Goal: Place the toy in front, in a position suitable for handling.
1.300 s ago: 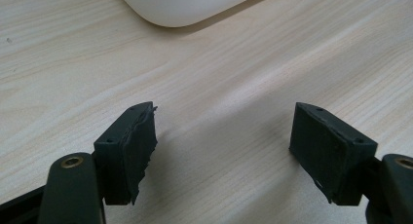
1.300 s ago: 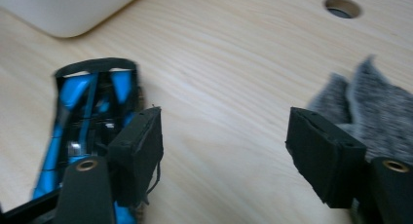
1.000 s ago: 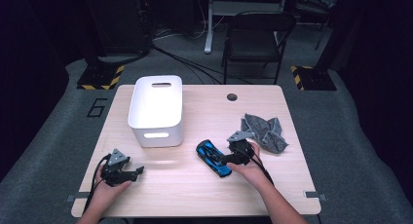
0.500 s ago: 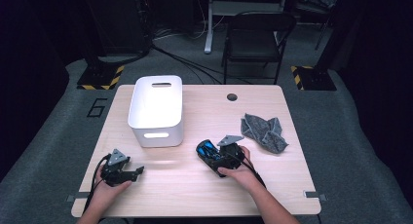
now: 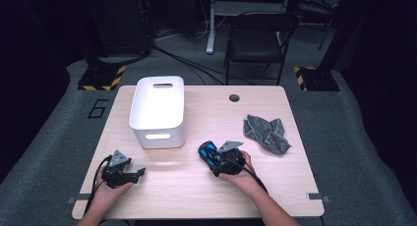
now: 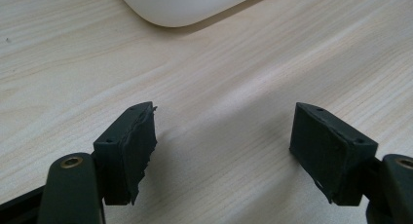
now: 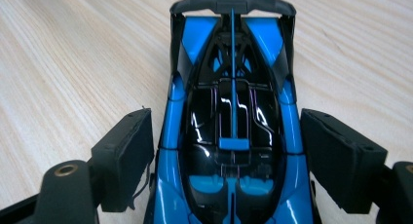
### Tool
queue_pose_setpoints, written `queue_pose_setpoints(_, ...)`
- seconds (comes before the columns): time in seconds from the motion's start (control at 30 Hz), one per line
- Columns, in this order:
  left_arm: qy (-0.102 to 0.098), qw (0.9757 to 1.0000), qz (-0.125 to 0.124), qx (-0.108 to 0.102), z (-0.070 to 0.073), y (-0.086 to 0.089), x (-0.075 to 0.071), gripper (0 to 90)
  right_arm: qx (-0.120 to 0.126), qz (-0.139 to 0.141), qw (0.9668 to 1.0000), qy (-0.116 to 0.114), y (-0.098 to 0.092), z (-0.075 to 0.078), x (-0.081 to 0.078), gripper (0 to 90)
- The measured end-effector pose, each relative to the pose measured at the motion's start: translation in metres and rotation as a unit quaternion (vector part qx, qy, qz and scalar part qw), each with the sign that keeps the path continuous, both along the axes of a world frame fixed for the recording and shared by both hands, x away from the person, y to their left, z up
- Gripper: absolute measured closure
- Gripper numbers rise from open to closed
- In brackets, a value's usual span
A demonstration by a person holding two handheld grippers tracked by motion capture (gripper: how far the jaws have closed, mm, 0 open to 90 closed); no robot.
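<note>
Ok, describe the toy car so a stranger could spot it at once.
On the wooden table, look right of the white bin. The toy car sits between the right gripper's open jaws: glossy blue and black, unlike the crumpled grey cloth farther right.

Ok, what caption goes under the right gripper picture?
Open right gripper straddles a blue toy car on the wooden table.

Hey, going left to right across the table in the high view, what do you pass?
Left gripper → white bin → blue toy car → grey cloth.
</note>
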State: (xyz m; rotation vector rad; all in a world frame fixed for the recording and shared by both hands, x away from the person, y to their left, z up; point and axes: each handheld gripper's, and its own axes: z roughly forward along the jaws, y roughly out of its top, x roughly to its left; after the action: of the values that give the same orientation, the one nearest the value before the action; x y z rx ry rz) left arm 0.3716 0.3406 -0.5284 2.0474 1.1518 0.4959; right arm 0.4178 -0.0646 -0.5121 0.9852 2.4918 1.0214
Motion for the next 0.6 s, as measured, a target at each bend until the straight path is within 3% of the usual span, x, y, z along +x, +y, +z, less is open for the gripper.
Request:
queue_pose_setpoints(0.27,0.000,1.0000,0.000,0.000,0.0000,0.0000,0.0000,24.7,-0.012,-0.004,0.9999,0.012,-0.0019,-0.0058,-0.0009,22.9)
queue_pose_setpoints(0.6,0.000,1.0000,-0.002,0.003,0.0002,0.0003,0.0000,24.7,-0.012,-0.016,0.9998,0.007,0.0000,-0.0065,-0.0036,23.4)
